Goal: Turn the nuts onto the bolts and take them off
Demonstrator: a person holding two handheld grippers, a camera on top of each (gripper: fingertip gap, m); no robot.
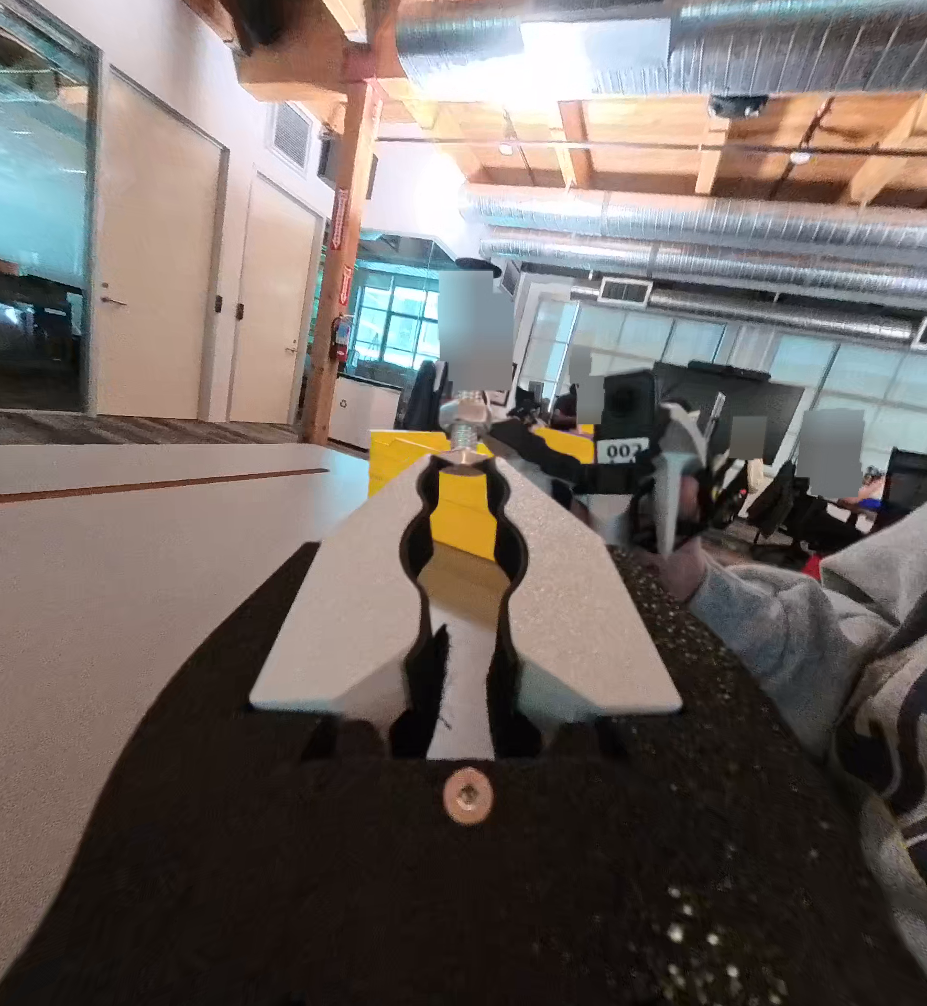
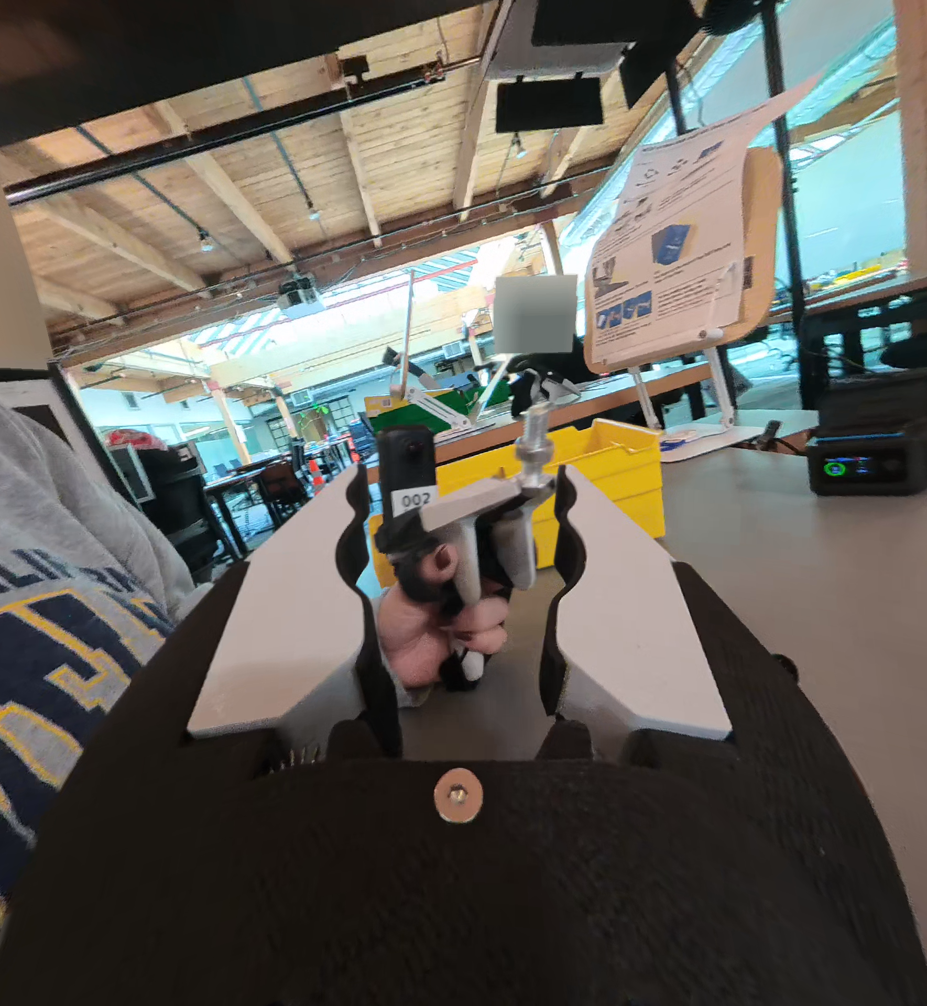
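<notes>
My left gripper [image 1: 462, 462] is shut on the head of a silver bolt [image 1: 464, 435], which stands upright from the fingertips. A silver nut [image 1: 466, 416] sits on its thread, a little above the head. In the right wrist view, my right gripper [image 2: 461, 479] is open wide. Between its fingers I see the left gripper [image 2: 532, 487], held by a hand, with the bolt [image 2: 533, 424] and nut [image 2: 534, 451] close to the right fingertip [image 2: 564, 479]. In the left wrist view a dark finger [image 1: 537, 454] of the right gripper reaches in beside the bolt.
A yellow bin [image 2: 613, 479] stands on the grey table [image 2: 777, 571] just behind the bolt; it also shows in the left wrist view [image 1: 395, 452]. A paper on a wooden stand [image 2: 679, 245] and a black device with a screen [image 2: 864, 468] are at the right. A grey sleeve [image 1: 777, 615] is close by. One gripper's finger ends stand about 4 cm off the other's.
</notes>
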